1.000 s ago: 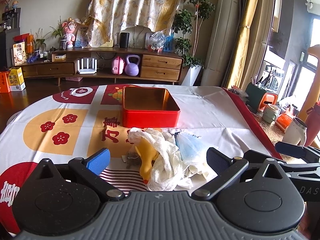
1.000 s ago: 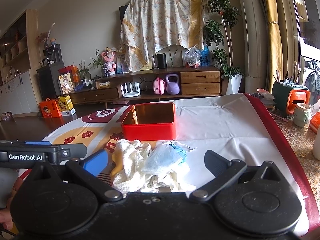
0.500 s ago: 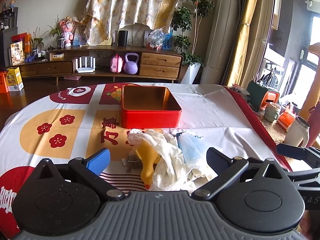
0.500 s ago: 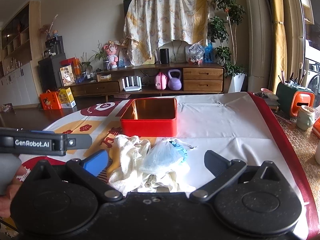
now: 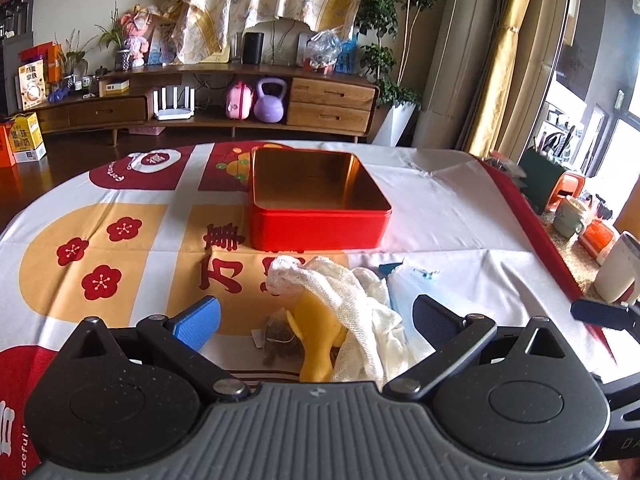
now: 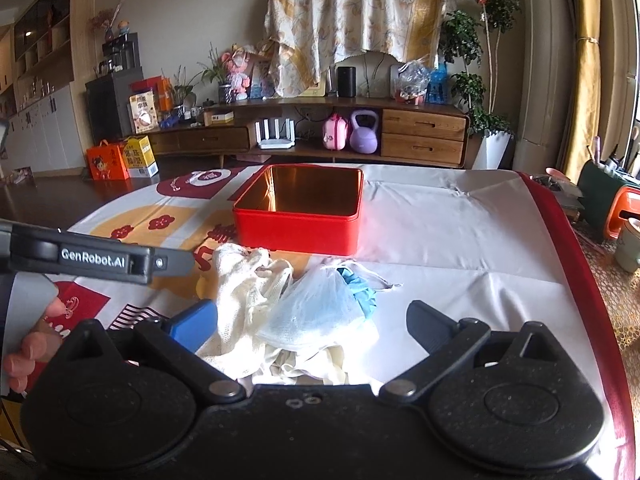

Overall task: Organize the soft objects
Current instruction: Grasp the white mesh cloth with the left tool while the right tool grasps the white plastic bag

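A pile of soft things lies on the table in front of an empty red tin (image 5: 320,216), also in the right wrist view (image 6: 298,216). The pile holds a white cloth (image 5: 344,292), a yellow soft piece (image 5: 318,340), a tea bag (image 5: 278,338) and a pale blue mask (image 6: 316,312) with a blue glove (image 6: 362,290). My left gripper (image 5: 316,320) is open, its fingers either side of the white cloth and yellow piece. My right gripper (image 6: 312,320) is open around the cloth (image 6: 244,284) and mask. Neither holds anything.
The table carries a white, gold and red cloth (image 5: 120,248) with a red border at the right (image 6: 568,248). The left gripper's body (image 6: 96,258) crosses the left of the right wrist view. A white cup (image 5: 616,268) and mugs stand right of the table.
Both grippers have risen a little and edged forward over the pile. The pile and tin have not moved. Both stay open.
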